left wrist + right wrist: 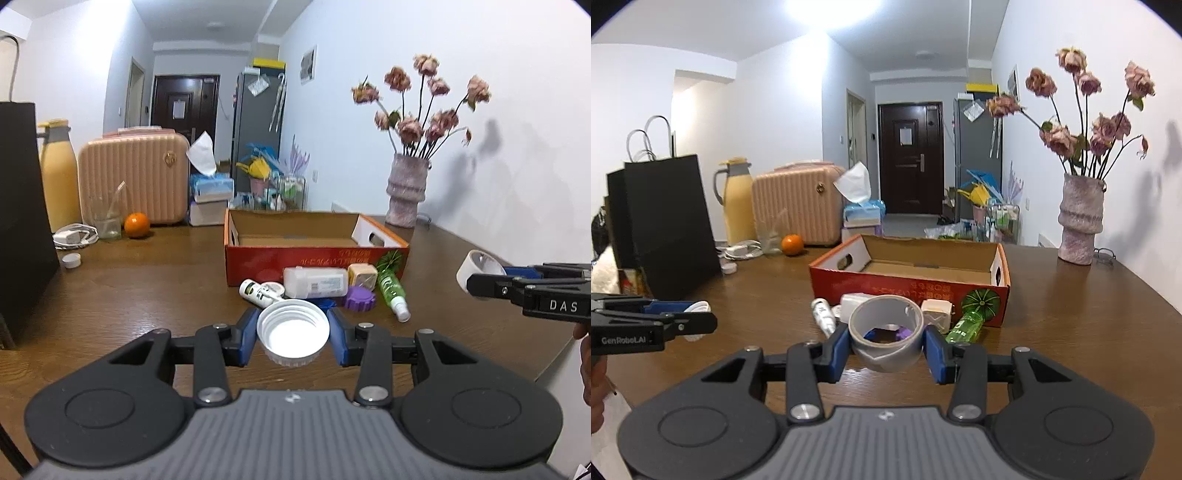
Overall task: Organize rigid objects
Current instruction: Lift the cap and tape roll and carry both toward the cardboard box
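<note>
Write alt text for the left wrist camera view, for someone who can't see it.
The left gripper holds a white lid above a wooden table. Ahead, small containers lie before an open cardboard box; the right gripper holds a tape roll.

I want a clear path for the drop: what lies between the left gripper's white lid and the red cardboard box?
In the left wrist view, a cluster on the table: white bottle, clear case, purple cap, green spray bottle, between white lid and box.

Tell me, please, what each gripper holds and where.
Left gripper: white lid, by opposite sides of its rim. Right gripper: grey tape roll, across its outer wall.
</note>
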`<state>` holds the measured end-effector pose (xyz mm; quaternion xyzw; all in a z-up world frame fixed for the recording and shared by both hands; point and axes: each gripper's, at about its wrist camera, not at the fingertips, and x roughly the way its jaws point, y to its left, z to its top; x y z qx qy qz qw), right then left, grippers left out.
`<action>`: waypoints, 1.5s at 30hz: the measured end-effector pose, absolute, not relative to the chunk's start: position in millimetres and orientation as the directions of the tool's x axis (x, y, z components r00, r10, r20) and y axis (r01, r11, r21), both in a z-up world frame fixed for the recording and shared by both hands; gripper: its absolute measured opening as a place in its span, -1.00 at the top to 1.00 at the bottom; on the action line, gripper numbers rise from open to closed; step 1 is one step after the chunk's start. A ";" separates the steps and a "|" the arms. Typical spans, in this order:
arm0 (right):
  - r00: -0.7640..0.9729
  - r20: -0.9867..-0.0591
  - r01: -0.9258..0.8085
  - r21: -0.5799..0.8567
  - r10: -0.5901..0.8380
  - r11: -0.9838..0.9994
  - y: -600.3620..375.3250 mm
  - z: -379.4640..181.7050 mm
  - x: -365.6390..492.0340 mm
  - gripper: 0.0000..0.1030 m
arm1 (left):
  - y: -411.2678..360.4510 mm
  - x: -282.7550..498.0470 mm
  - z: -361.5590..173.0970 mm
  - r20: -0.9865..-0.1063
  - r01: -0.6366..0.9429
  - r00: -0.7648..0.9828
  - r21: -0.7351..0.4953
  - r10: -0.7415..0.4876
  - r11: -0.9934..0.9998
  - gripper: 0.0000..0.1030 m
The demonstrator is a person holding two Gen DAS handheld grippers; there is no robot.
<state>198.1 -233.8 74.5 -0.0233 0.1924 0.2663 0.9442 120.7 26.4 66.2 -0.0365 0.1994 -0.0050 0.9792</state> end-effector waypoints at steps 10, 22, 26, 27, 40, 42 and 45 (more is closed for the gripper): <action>0.816 -0.313 -0.497 0.051 0.486 0.866 -246.0 84.5 150.2 0.18 | 18.9 79.1 77.3 -0.309 -0.027 0.951 -0.065 0.005 0.998 0.21; 0.864 -0.222 -0.438 0.115 0.453 0.892 -255.1 75.2 171.4 0.18 | 15.3 115.6 66.4 -0.244 -0.144 0.961 -0.047 0.128 0.988 0.21; 0.867 -0.226 -0.427 0.123 0.444 0.896 -251.2 71.3 192.6 0.18 | 15.8 136.5 65.3 -0.228 -0.152 0.964 -0.042 0.139 0.987 0.21; 0.870 -0.225 -0.423 0.123 0.440 0.898 -250.1 70.3 197.4 0.17 | 16.0 141.0 65.1 -0.223 -0.152 0.965 -0.040 0.140 0.988 0.21; 0.876 -0.236 -0.404 0.118 0.421 0.907 -231.4 70.2 290.6 0.17 | 25.9 233.6 60.4 -0.214 -0.162 0.965 -0.017 0.155 0.987 0.21; 0.874 -0.238 -0.407 0.120 0.425 0.905 -228.3 69.9 307.6 0.18 | 28.8 247.8 58.7 -0.219 -0.165 0.963 -0.013 0.158 0.986 0.21; 0.870 -0.242 -0.413 0.118 0.430 0.903 -222.1 69.3 335.6 0.18 | 32.7 273.2 58.2 -0.224 -0.160 0.962 0.003 0.156 0.987 0.20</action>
